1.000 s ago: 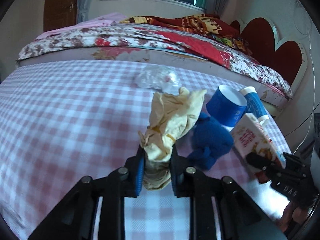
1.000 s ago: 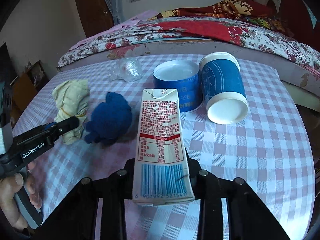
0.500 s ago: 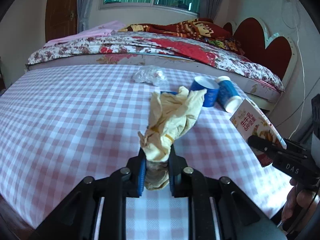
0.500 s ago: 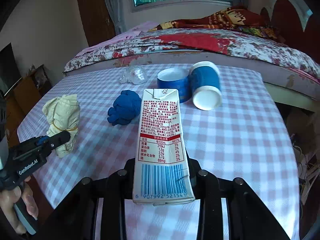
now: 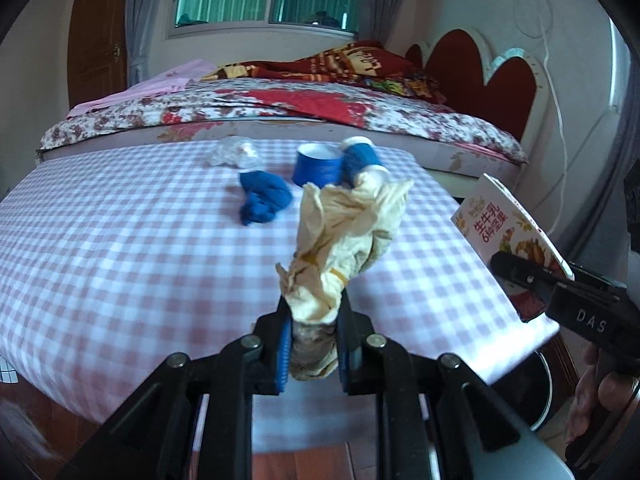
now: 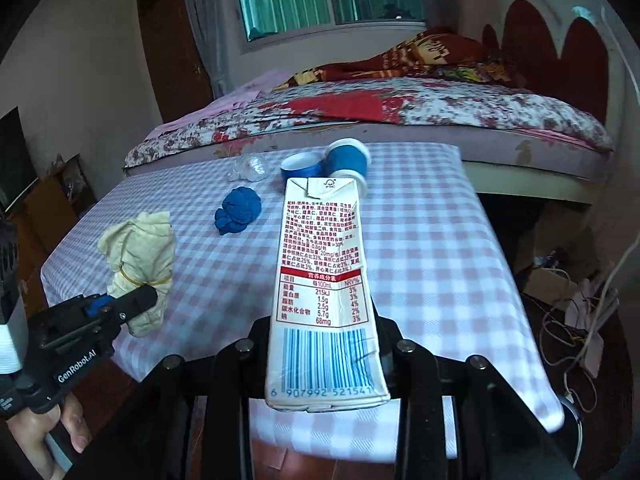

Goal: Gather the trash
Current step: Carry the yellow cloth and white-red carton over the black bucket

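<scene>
L claw [image 5: 312,344] — clamped on rag bundle [image 5: 340,240]; R claw [image 6: 320,344] — clamped on milk carton [image 6: 320,280]. Risk: soft rag may slip w/ a jolt.

Carton [image 6: 324,292] hides right fingers — wad [image 5: 316,344] bottom between pads.

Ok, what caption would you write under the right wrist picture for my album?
Right gripper holds a milk carton above the checked table as the left gripper carries a yellow rag bundle.
</scene>
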{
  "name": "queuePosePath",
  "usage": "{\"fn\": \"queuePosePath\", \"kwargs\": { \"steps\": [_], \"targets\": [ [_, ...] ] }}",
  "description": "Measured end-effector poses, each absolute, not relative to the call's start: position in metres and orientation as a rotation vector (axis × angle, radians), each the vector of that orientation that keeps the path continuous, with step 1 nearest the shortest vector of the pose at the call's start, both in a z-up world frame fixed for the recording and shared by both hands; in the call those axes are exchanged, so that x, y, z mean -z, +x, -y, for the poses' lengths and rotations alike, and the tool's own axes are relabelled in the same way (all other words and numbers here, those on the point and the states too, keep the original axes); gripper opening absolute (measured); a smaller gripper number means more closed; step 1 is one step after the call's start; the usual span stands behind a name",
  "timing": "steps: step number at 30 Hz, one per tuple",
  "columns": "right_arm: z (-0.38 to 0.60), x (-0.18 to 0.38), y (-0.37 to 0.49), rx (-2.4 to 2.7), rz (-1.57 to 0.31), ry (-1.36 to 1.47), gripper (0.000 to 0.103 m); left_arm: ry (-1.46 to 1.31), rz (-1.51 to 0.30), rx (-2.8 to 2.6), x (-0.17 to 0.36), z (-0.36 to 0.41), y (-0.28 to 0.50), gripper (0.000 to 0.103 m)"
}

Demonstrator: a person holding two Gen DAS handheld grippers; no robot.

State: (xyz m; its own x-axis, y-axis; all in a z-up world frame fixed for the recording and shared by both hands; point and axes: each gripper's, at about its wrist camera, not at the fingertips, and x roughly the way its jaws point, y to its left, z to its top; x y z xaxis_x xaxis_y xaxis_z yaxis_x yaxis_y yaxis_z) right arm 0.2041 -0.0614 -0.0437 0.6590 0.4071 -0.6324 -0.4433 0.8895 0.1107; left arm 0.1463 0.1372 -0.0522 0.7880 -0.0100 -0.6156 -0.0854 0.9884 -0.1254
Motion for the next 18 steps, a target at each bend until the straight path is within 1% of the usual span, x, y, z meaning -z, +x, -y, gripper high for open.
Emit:
{"fn": "queuePosePath", "kwargs": {
  "steps": [18],
  "targets": [
    [0.165,0.045,0.152,-0.297,-0.680,-0.025,0.033,-0.101,-0.665,0.108,0.051,-0.042,0.119,0.019]
  ]
}}
